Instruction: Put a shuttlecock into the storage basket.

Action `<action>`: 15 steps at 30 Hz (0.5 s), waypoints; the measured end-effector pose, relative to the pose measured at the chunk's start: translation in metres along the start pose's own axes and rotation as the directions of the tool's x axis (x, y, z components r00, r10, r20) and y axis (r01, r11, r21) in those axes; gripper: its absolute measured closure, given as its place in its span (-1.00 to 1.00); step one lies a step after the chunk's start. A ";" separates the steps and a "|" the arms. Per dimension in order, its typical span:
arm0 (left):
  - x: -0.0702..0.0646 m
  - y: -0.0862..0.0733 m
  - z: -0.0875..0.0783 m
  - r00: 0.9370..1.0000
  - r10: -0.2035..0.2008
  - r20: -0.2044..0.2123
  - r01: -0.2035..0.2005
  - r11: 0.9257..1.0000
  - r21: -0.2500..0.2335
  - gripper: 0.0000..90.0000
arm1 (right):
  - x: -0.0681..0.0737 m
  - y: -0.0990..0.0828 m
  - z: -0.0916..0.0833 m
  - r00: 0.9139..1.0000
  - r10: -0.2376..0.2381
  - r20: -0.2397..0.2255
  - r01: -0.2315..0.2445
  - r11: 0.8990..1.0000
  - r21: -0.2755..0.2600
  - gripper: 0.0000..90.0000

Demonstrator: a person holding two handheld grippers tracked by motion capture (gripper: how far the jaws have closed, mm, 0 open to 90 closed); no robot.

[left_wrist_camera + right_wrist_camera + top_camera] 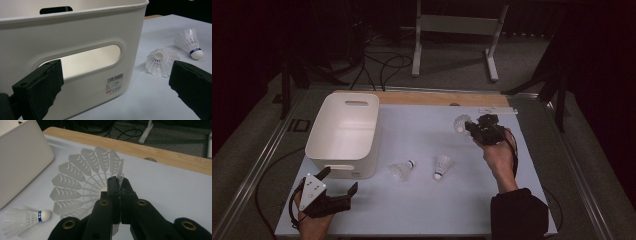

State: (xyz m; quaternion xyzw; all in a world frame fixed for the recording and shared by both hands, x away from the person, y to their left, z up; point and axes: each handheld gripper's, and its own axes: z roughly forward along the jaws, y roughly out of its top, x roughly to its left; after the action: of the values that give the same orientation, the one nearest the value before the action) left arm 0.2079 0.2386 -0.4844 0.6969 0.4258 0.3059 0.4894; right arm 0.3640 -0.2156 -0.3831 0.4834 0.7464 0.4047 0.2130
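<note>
Nearest, at about 7 o'clock on the table (422,210): left gripper (339,181), jaws released and wide apart, nothing between them, resting just in front of the bin (343,131). Seen through its own view, the bin's handle slot straight ahead and two loose shuttlecocks to the right.

Mid-table: one shuttle (402,171) lying on its side near 6 o'clock, a second shuttle (441,166) just beside it, cork end down-ish (hard to tell exactly). Both apart from the bin.

Farther, near 2 o'clock: right gripper (468,126), clenched on the held shuttle (460,123), lifted off the table. In the right gripper view, jaws pinched together on the edge of the plastic skirt (82,180), one vane squeezed flat between the pads.

Judged handling: very light, almost no weight; skirt thin, springy, easy to bend or crack under hard pressure. Grip at the skirt rim probably enough for carrying, but prone to swing and slip. Firmer hold likely at the cork or the ribbed neck. Gentle squeeze advised, slow move toward the bin at 10 o'clock.
</note>
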 end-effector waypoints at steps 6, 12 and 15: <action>0.001 0.000 0.000 1.000 -0.002 0.002 0.002 1.000 -0.004 -1.00 | 0.004 0.007 0.002 1.000 -0.003 -0.008 0.003 1.000 -0.008 1.00; 0.000 0.000 0.000 1.000 -0.002 0.003 0.002 1.000 -0.005 -1.00 | 0.008 0.010 0.005 1.000 -0.009 -0.017 0.009 1.000 -0.006 1.00; 0.000 0.000 -0.001 1.000 -0.002 0.002 0.002 1.000 -0.004 -1.00 | 0.010 0.011 0.006 1.000 -0.014 -0.023 0.014 1.000 -0.008 1.00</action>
State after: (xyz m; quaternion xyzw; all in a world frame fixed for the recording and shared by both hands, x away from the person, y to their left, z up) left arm 0.2075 0.2391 -0.4844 0.6958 0.4251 0.3056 0.4916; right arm 0.3698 -0.2024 -0.3770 0.4727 0.7505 0.4117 0.2094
